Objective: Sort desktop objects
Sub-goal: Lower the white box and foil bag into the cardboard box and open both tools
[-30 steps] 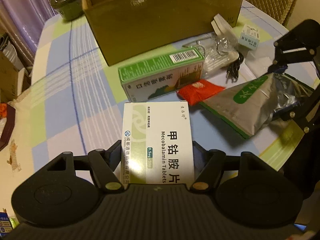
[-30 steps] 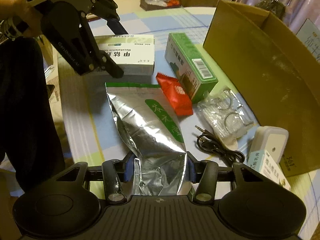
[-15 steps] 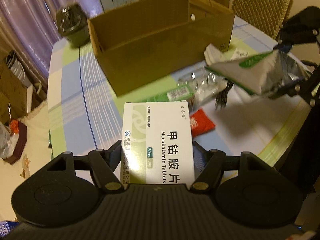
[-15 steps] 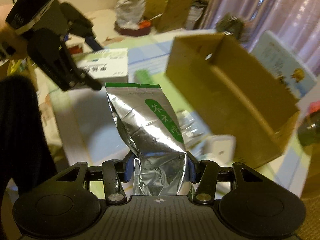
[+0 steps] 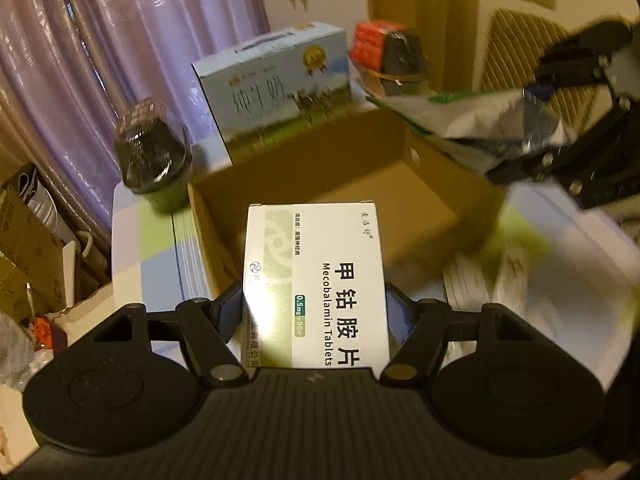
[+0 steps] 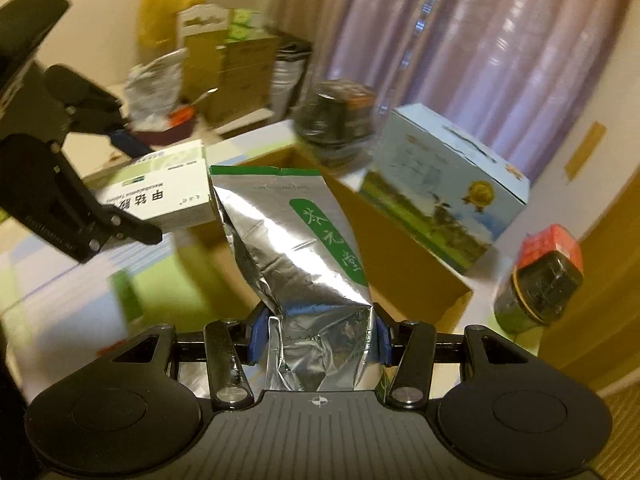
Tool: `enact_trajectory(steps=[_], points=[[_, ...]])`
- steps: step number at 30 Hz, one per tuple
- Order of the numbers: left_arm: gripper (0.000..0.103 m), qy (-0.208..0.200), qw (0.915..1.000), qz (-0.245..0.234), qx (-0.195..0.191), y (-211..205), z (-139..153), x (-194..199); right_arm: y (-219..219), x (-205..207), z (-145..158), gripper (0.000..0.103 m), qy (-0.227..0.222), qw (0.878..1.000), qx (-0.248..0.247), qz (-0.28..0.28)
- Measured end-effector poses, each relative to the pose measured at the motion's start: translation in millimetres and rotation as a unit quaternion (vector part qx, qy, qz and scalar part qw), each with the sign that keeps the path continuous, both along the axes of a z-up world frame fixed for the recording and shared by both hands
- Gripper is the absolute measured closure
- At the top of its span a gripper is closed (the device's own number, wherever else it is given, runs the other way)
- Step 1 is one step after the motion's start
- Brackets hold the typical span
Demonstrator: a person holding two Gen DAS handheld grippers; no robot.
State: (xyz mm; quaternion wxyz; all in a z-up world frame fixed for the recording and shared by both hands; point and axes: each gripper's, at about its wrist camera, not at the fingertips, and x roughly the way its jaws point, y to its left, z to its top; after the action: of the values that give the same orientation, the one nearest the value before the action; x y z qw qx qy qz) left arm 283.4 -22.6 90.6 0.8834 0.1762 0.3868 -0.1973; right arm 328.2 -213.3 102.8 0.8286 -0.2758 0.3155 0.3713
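In the left wrist view the left gripper [image 5: 316,312] fills the bottom of the frame, its two fingers pinching a white tablet box [image 5: 316,280] by its long sides, so that the box stands out toward the middle of the frame, off the table and over the near edge of an open cardboard box [image 5: 420,200]. The right gripper [image 5: 560,128] shows at the upper right, blurred, with a silver foil bag [image 5: 480,120] over the cardboard box's far right corner. In the right wrist view the right gripper [image 6: 316,340] sits at the bottom centre, fingers squeezing the crumpled lower end of the foil bag [image 6: 292,240], which reaches up to the middle of the frame in front of the cardboard box [image 6: 400,264]. The left gripper [image 6: 60,200] and tablet box [image 6: 160,192] lie at the left. A blue carton [image 5: 276,80] and a dark jar [image 5: 152,152] stand behind the cardboard box on the checked tablecloth [image 5: 152,248].
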Motion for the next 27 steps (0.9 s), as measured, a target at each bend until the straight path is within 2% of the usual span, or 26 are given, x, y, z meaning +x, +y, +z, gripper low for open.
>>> enact_trajectory(steps=[7, 13, 17, 21, 24, 27], points=[[0.036, 0.008, 0.9993, 0.029, -0.022, -18.9, -14.3, 67.8, 7.8, 61.7, -17.6, 0.055, 0.041, 0.997, 0.027, -0.064], [0.036, 0.019, 0.9980, 0.049, -0.036, -26.6, -34.9, 100.2, 11.0, 93.9, -38.3, 0.055, 0.082, 0.990, 0.045, -0.107], [0.036, 0.030, 0.9972, 0.056, -0.039, -30.0, -49.4, 112.6, 7.5, 111.9, -54.2, 0.055, 0.120, 0.982, 0.065, -0.133], [0.035, 0.035, 0.9964, 0.066, -0.041, -31.5, -61.0, 121.0, 4.7, 120.4, -66.3, 0.055, 0.129, 0.977, 0.073, -0.152], [0.022, 0.033, 0.9954, 0.077, -0.047, -28.6, -63.2, 121.0, -5.9, 128.6, -70.6, 0.049, 0.149, 0.969, 0.107, -0.167], [0.021, 0.026, 0.9952, 0.079, -0.051, -24.4, -60.9, 112.5, -14.7, 126.1, -66.5, 0.047, 0.147, 0.968, 0.119, -0.168]])
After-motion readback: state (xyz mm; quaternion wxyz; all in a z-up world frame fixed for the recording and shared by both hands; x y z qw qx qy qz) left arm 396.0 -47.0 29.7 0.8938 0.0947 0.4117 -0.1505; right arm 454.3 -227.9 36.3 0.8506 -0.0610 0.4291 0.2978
